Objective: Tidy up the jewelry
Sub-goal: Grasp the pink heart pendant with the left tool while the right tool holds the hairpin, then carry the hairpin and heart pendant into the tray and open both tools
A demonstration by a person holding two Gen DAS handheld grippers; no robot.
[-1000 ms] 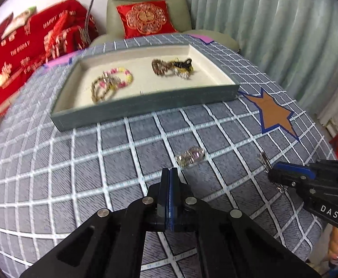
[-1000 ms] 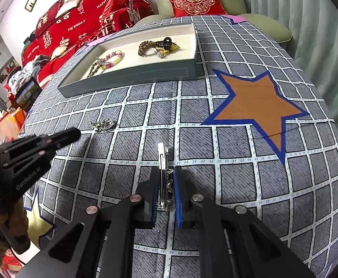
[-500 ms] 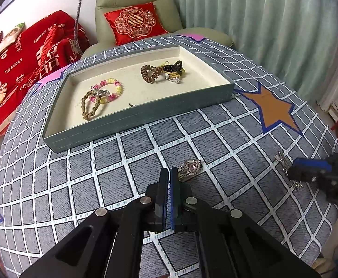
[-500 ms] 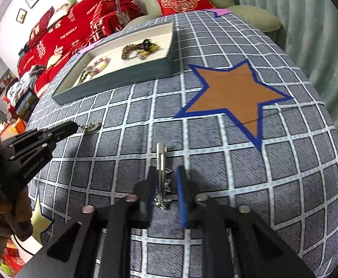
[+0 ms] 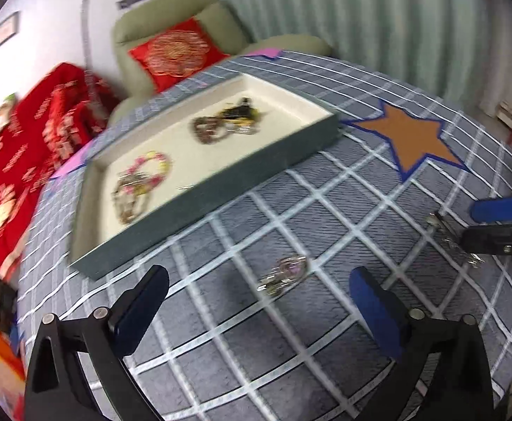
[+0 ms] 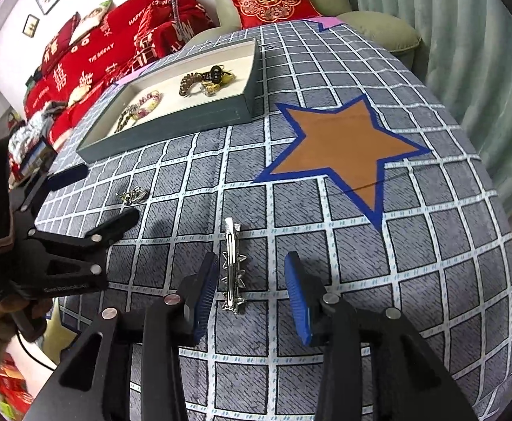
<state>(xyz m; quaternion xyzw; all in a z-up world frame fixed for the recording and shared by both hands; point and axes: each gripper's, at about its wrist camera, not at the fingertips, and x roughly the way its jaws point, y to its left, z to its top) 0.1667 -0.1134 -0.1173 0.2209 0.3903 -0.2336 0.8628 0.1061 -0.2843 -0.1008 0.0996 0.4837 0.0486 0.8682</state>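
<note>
Both my grippers have just sprung wide: left gripper straddles the ring, right gripper the hair clip, both ready for pinching.

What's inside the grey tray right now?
The tray holds a pink-and-yellow bead bracelet beside a brown chain, plus a brown bracelet against a black-and-gold tangle. The tray's near wall hides the floor strip behind it.
</note>
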